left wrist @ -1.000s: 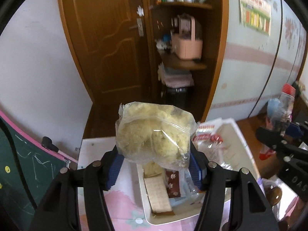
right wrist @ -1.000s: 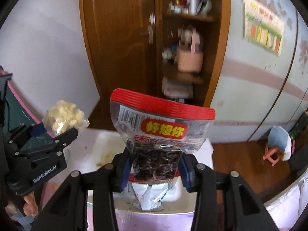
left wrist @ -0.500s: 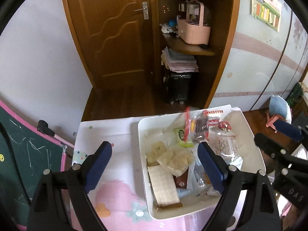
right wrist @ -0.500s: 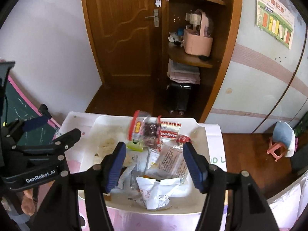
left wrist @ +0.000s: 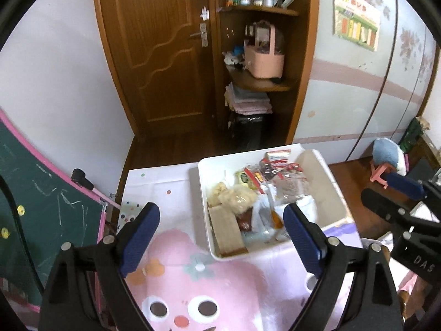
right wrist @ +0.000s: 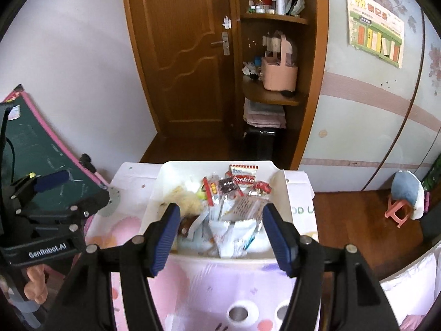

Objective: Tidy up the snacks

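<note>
Snacks lie heaped in a white plastic bin (left wrist: 325, 176) on a table under a pink cartoon tablecloth (left wrist: 198, 284); in the left wrist view the left gripper (left wrist: 220, 234) hangs over the cloth just short of the bin's near left corner, its blue pads spread wide with nothing between them; inside the bin, a clear bag of pale yellow puffed snack (left wrist: 237, 198) rests against the left wall, a tan wafer pack (left wrist: 226, 230) lies along that wall toward the near corner, and a red-edged packet (left wrist: 278, 162) sits by the far wall; the bin's right side shows bare floor; the right gripper (left wrist: 397, 195) is at the frame's right edge, beyond the bin's right wall

In the right wrist view the right gripper (right wrist: 222, 233) hovers above the bin's (right wrist: 281, 182) near rim, jaws wide apart and holding nothing; between its pads show crumpled white and silver wrappers (right wrist: 234, 234); a red cookie pack (right wrist: 244, 178) lies by the bin's far wall, a dark red-trimmed packet (right wrist: 226, 186) just in front of it, the yellow puffed bag (right wrist: 187, 201) toward the left wall; the left gripper (right wrist: 52, 182) stands left of the bin, also agape and empty
</note>
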Available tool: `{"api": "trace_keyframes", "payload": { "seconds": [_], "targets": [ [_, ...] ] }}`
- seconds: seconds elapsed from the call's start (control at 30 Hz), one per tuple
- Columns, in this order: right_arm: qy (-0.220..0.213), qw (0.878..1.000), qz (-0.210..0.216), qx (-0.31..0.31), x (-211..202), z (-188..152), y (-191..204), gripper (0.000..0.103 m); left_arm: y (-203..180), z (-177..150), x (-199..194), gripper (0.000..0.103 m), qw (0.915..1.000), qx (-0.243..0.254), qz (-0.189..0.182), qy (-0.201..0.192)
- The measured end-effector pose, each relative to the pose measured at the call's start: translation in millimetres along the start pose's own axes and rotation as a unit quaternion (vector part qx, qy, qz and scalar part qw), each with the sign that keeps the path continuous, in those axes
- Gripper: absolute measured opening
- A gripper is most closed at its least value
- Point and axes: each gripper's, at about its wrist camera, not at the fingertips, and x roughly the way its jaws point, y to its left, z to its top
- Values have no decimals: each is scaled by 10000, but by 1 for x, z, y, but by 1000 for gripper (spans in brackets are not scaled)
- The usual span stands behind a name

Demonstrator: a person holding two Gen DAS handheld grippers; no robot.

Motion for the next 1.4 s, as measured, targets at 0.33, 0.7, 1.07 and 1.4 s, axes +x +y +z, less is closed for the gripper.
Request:
{"api": "trace_keyframes", "payload": {
  "seconds": [0.33,0.7,1.07,1.4],
  "targets": [
    [-740,9972,-1,-105,-117,-81,11,86,-14,-82,-126,102,9965,48,-295,-784],
    [-428,9968,64,666,-144,-178,21,94,-28,-185,-181,103,9969,-45,-92,-784],
    [-529,9955,-489,618,-164,-218,36,94,-21,-241,-170,103,9985,-423,210,-267],
    [-367,9974,-396,480,-153,-226,47,94,-15,-241,-165,103,9973,-607,339,-256]
  ]
}}
